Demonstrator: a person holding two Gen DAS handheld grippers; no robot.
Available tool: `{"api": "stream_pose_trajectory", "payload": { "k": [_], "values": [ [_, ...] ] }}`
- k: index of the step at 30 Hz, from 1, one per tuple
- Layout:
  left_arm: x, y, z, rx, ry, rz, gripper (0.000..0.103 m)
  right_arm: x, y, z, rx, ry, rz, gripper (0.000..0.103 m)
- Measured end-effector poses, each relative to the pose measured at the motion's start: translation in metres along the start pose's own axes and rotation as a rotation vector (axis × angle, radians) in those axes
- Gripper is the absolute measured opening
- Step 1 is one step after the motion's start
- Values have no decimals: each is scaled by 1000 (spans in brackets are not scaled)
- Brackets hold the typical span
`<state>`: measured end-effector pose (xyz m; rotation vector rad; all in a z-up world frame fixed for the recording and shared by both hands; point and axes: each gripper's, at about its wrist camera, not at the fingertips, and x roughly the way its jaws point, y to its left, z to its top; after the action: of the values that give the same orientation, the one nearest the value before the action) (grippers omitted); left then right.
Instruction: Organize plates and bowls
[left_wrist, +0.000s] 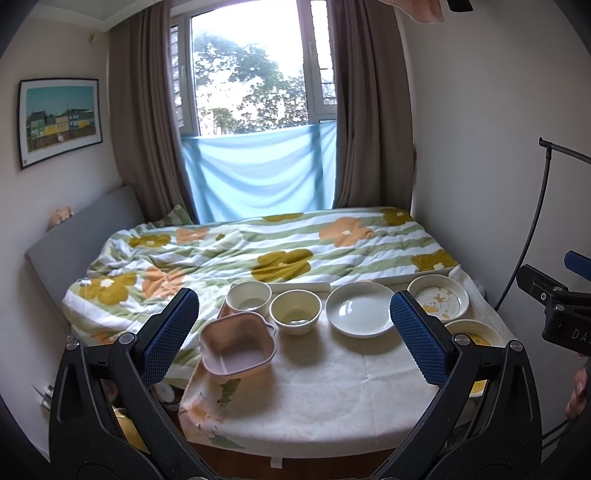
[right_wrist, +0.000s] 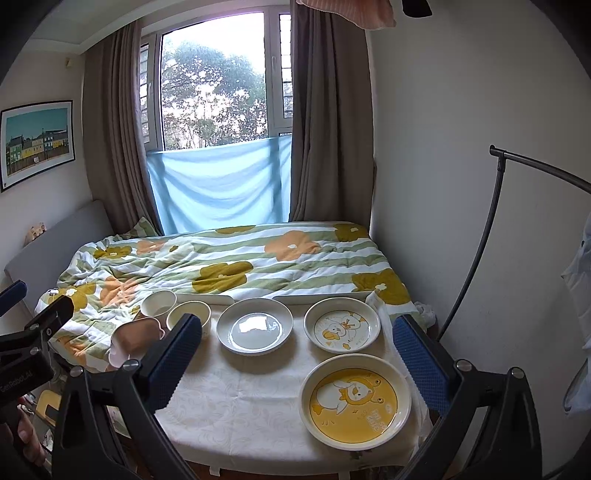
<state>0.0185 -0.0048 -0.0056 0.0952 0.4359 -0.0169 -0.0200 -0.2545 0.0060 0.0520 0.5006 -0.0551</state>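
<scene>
We carry two alike grippers: the left gripper (left_wrist: 293, 334) and right gripper (right_wrist: 293, 356) have black triangular-cutout arms, silver screws, and blue dimpled pads (left_wrist: 170, 334). White lettering marks one black body.

Behind the table (left_wrist: 332, 391), draped in a pale patterned cloth, a bed under a striped quilt (left_wrist: 258, 251) with orange and mustard flowers — rumpled toward the left of the frame. Centre top, a bright window (left_wrist: 251, 70) showing trees, its lower part covered by light blue fabric (left_wrist: 255, 177), flanked by brown curtains (left_wrist: 144, 122). Upper left, a framed picture (left_wrist: 61, 122) of coloured houses. At right, a thin black curved stand (right_wrist: 487, 236) against the wall.
</scene>
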Motion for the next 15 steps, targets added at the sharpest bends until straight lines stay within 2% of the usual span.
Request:
{"api": "stream_pose_trajectory", "payload": {
  "k": [15],
  "values": [
    [1, 0, -1, 1, -3, 1, 103, 2, 1, -2, 0, 4, -2, 103]
  ]
}}
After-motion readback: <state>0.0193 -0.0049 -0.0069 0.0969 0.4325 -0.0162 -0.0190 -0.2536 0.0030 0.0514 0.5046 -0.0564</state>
